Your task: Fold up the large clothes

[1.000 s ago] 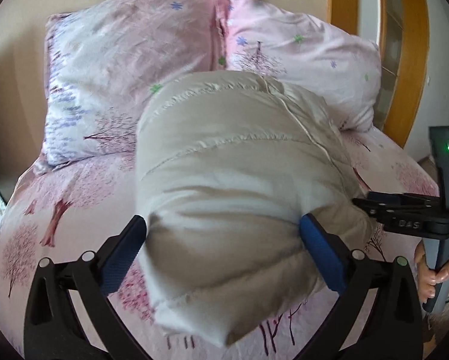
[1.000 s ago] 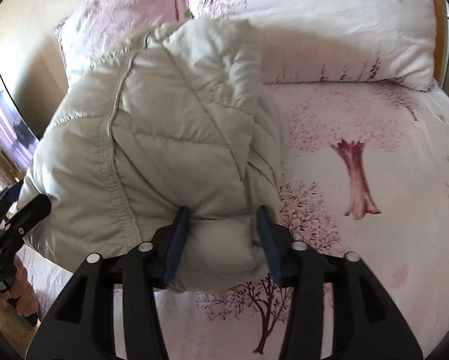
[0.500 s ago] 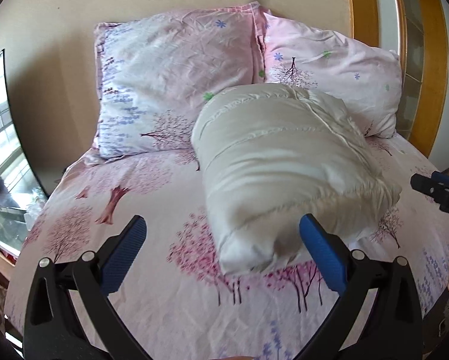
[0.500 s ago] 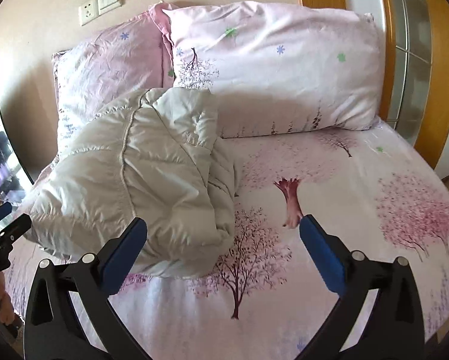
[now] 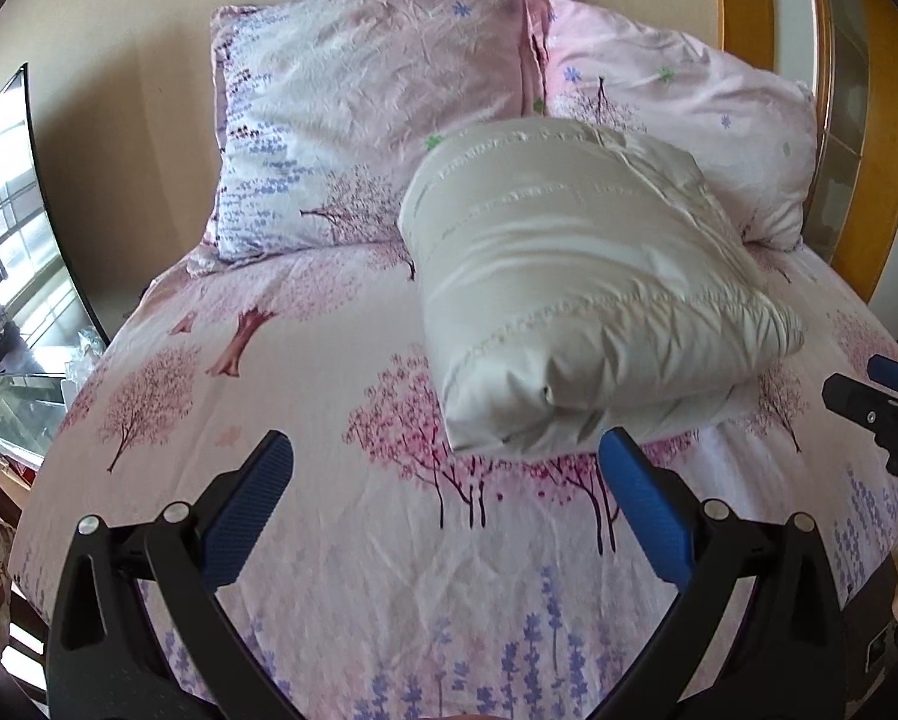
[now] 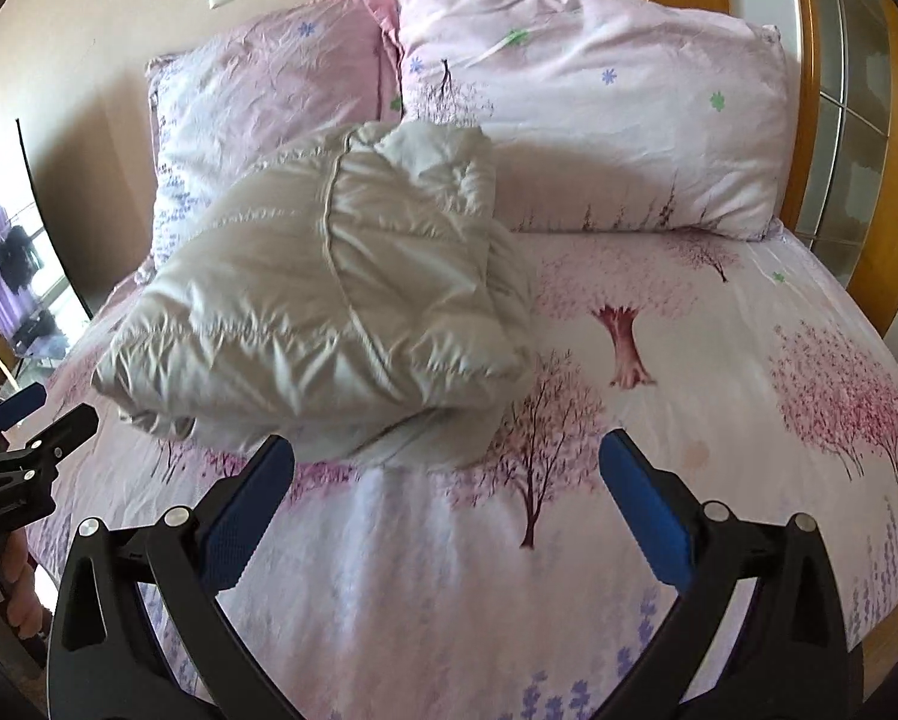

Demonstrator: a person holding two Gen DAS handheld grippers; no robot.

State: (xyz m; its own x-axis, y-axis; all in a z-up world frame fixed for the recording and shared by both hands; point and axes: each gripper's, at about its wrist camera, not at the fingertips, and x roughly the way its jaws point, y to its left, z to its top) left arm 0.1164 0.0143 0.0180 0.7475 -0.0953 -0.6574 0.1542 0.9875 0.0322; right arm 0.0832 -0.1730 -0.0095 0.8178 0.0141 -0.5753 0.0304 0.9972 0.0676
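A beige quilted puffer jacket (image 5: pixel 575 294) lies folded into a thick bundle on the pink tree-print bed sheet (image 5: pixel 329 510), in front of the pillows. It also shows in the right wrist view (image 6: pixel 335 312). My left gripper (image 5: pixel 446 468) is open and empty, pulled back from the bundle's near end. My right gripper (image 6: pixel 446 468) is open and empty, just short of the bundle's near edge. Each gripper shows at the edge of the other's view: the right one (image 5: pixel 881 408) and the left one (image 6: pixel 17 456).
Two pink floral pillows (image 5: pixel 365 120) (image 6: pixel 599 114) lean against the beige wall at the bed's head. A wooden frame (image 6: pixel 809 90) runs along the right side. A dark screen (image 5: pixel 17 228) and a glass table (image 5: pixel 17 408) stand left of the bed.
Both grippers let go of the jacket and drew back from it. The right one went from shut on the fabric to open. The folded bundle now rests on the bed.
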